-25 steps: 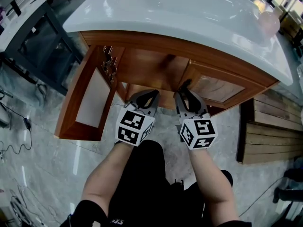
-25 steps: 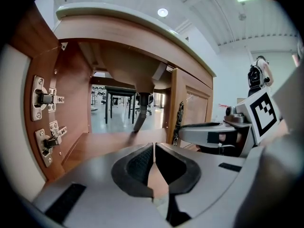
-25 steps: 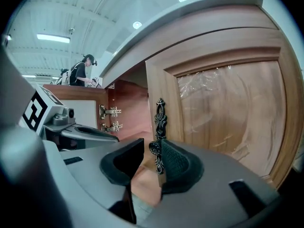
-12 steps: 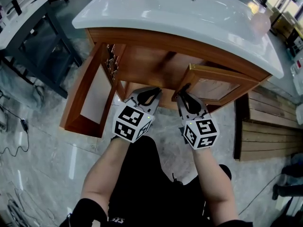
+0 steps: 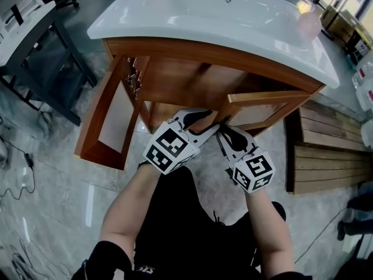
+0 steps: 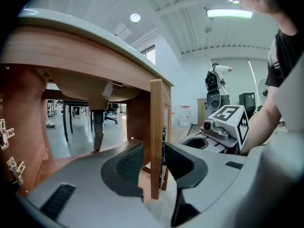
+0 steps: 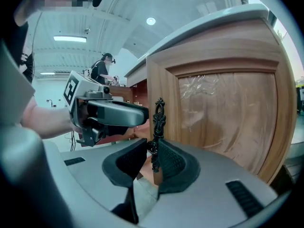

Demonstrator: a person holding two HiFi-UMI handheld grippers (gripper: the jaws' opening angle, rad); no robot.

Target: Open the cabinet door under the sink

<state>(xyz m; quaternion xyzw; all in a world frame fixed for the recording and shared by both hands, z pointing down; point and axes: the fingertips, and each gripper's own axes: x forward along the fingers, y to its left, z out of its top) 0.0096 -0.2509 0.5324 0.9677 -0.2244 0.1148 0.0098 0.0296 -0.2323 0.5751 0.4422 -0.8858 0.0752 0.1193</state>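
Note:
The wooden cabinet under the white sink (image 5: pixel 221 16) has its left door (image 5: pixel 108 121) swung wide and its right door (image 5: pixel 259 107) partly swung out. My right gripper (image 5: pixel 224 132) (image 7: pixel 151 158) is shut on that door's black ornate handle (image 7: pixel 158 122), which stands upright between the pads. My left gripper (image 5: pixel 204 120) (image 6: pixel 153 151) is open; its jaws have just been opening. The right door's free edge (image 6: pixel 156 118) stands between them, and I cannot tell whether a pad touches it. The left gripper (image 7: pixel 114 113) also shows in the right gripper view, beside the door.
Hinges (image 5: pixel 135 77) line the cabinet's inner left wall. A dark-framed table (image 5: pixel 35 34) stands at the left and stacked wooden planks (image 5: pixel 326 156) lie at the right. Cables (image 5: pixel 17 174) trail on the glossy floor. A person (image 7: pixel 104 68) stands far behind.
The right door has swung further out with my right gripper on its handle. My left gripper has moved right to the door's edge and its jaws have opened.

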